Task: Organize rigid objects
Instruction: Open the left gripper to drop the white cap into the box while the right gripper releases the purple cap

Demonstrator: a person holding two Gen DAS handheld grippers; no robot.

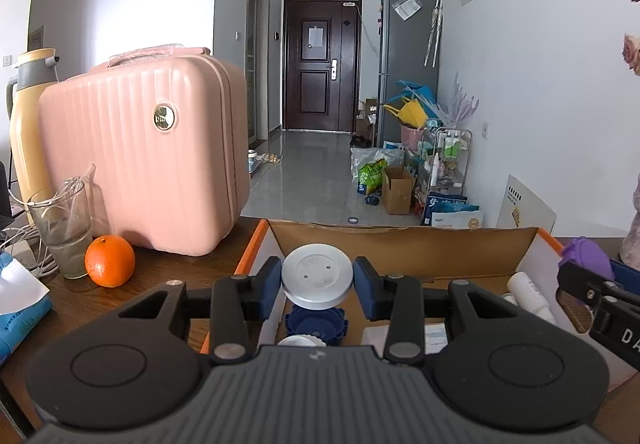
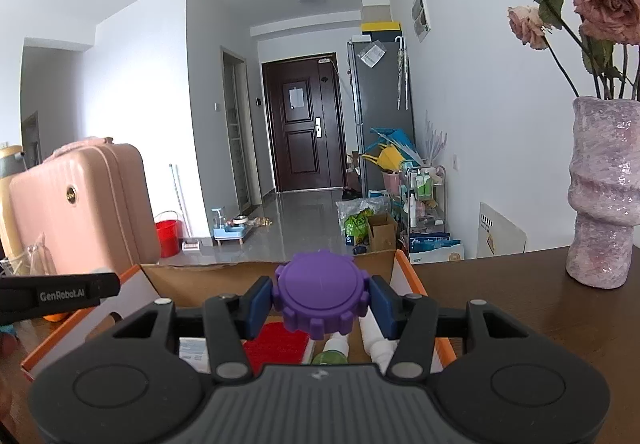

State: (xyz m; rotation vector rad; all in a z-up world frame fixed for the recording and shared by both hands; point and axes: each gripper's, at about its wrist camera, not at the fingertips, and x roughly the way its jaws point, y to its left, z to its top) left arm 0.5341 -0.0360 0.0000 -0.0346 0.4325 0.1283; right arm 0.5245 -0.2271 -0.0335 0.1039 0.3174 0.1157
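My left gripper (image 1: 317, 276) is shut on a round silver lid (image 1: 317, 276) and hangs over the open cardboard box (image 1: 400, 240). Below it in the box lie a blue toothed cap (image 1: 316, 324) and a small white cap (image 1: 297, 341). My right gripper (image 2: 320, 300) is shut on a purple toothed cap (image 2: 320, 296), also above the box (image 2: 208, 274). Under it lie a red item (image 2: 276, 344), white bottles (image 2: 374, 336) and a green-topped bottle (image 2: 330, 356). The right gripper with its purple cap (image 1: 586, 254) shows at the right edge of the left wrist view.
On the wooden table (image 1: 168, 276) left of the box are a pink case (image 1: 140, 159), an orange (image 1: 109, 260), a glass (image 1: 64, 232) and a yellow thermos (image 1: 28, 123). A purple vase (image 2: 604, 195) with dried roses is at the right.
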